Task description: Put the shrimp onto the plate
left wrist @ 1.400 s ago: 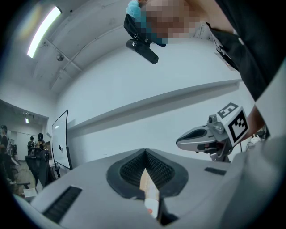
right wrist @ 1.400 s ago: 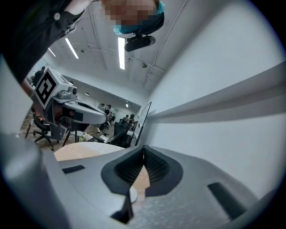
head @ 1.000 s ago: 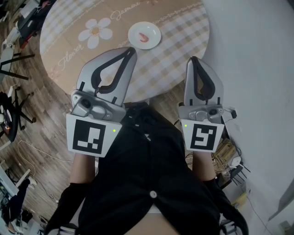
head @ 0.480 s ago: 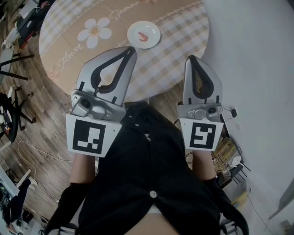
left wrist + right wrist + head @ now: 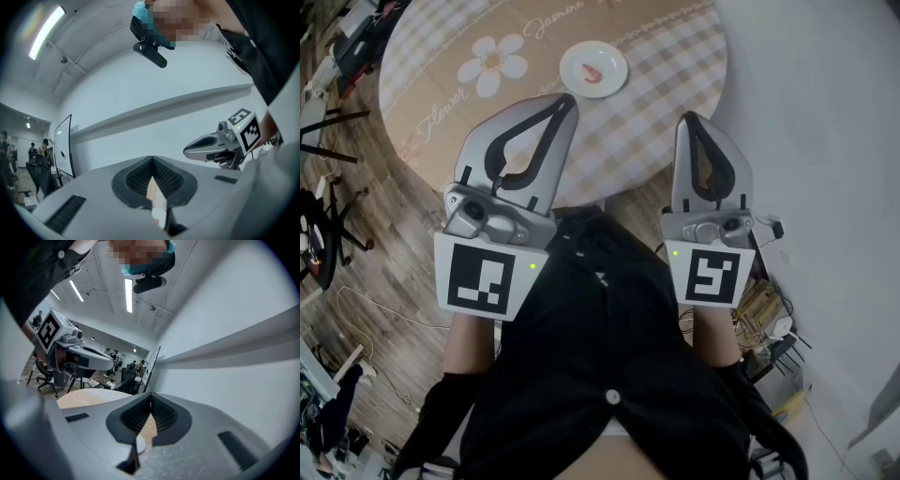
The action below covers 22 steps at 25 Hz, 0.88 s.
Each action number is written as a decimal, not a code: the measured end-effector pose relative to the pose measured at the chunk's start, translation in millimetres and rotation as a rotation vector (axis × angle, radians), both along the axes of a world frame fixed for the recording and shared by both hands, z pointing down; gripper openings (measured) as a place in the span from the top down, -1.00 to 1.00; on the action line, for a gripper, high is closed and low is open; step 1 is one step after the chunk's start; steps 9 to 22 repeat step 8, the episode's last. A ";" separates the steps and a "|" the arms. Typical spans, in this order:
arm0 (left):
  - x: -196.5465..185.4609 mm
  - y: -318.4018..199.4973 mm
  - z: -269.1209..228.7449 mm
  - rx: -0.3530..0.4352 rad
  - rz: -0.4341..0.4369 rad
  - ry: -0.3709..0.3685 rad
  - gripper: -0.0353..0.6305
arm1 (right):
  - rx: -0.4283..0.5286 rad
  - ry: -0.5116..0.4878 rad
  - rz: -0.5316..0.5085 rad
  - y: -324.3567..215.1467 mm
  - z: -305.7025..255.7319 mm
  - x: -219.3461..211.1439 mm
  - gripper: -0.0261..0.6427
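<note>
A pink shrimp [image 5: 595,71] lies on a small white plate [image 5: 614,58] on the round table [image 5: 675,56], in the head view's upper middle. Both grippers are held near the person's body, well short of the plate. My left gripper [image 5: 568,100] points up toward the table edge with its jaws together and nothing between them. My right gripper [image 5: 691,119] stands beside it, also shut and empty. In the left gripper view the left gripper [image 5: 152,158] shows closed jaws, with the right gripper [image 5: 220,146] at the side. A sliver of the plate [image 5: 139,444] shows below the right gripper [image 5: 150,397].
The table wears a beige checked cloth with a white flower print [image 5: 493,64]. Wooden floor, chair legs [image 5: 328,225] and cables lie at the left. A pale wall [image 5: 825,112] fills the right. The person's black garment [image 5: 591,356] fills the lower middle.
The plate with the shrimp sits slightly higher in the head view than a second ago. The right gripper has shifted a little up and left. Both grippers stay shut.
</note>
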<state>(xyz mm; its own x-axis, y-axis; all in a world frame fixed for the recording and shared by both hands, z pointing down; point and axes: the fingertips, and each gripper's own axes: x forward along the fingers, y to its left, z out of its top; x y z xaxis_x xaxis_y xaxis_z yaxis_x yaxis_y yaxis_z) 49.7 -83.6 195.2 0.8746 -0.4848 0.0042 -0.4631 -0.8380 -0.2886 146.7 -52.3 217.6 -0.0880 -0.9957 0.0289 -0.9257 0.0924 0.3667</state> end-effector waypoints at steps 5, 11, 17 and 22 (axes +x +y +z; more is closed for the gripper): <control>1.1 -0.2 0.3 0.001 0.003 -0.001 0.89 | 0.000 0.002 -0.006 -1.0 0.5 -0.6 0.92; 1.6 -0.8 0.5 0.001 0.004 -0.001 0.89 | -0.002 0.004 -0.008 -1.8 1.3 -0.8 0.92; 1.6 -0.8 0.5 0.001 0.004 -0.001 0.89 | -0.002 0.004 -0.008 -1.8 1.3 -0.8 0.92; 1.6 -0.8 0.5 0.001 0.004 -0.001 0.89 | -0.002 0.004 -0.008 -1.8 1.3 -0.8 0.92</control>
